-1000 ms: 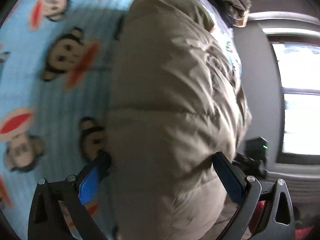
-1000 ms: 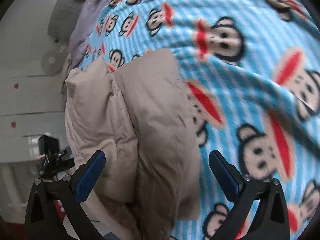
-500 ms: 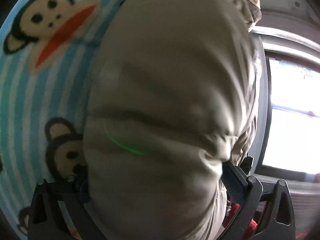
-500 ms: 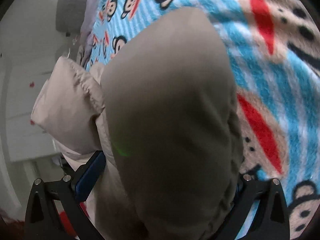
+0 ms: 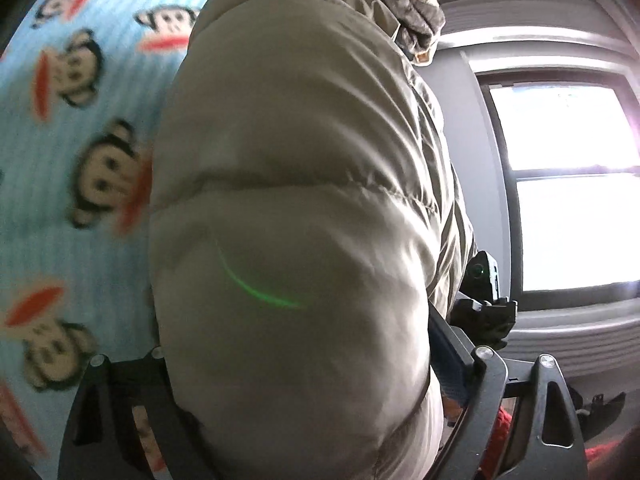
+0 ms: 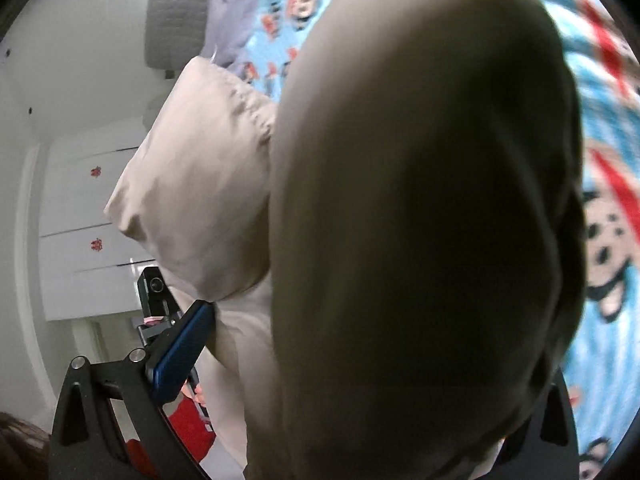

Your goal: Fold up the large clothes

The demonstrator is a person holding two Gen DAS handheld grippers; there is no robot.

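A beige puffer jacket [image 5: 296, 208] lies on a blue monkey-print blanket [image 5: 60, 160] and fills both views. In the left wrist view its padded bulk bulges between the jaws of my left gripper [image 5: 304, 380], which stand wide apart around it. In the right wrist view the jacket [image 6: 420, 220] sits between the jaws of my right gripper [image 6: 368, 360], which are also wide apart; the right finger is hidden behind the fabric. Whether either gripper pinches the cloth is hidden.
A bright window [image 5: 560, 184] and grey wall stand to the right in the left wrist view. A patterned garment [image 5: 404, 4] lies beyond the jacket. White cabinet doors [image 6: 88, 220] and a grey headboard [image 6: 172, 20] are at left. The other gripper [image 6: 154, 292] shows there.
Both grippers moved in onto the jacket, so it now bulges between the open jaws and fills each view. The jacket's end has lifted off the blanket.
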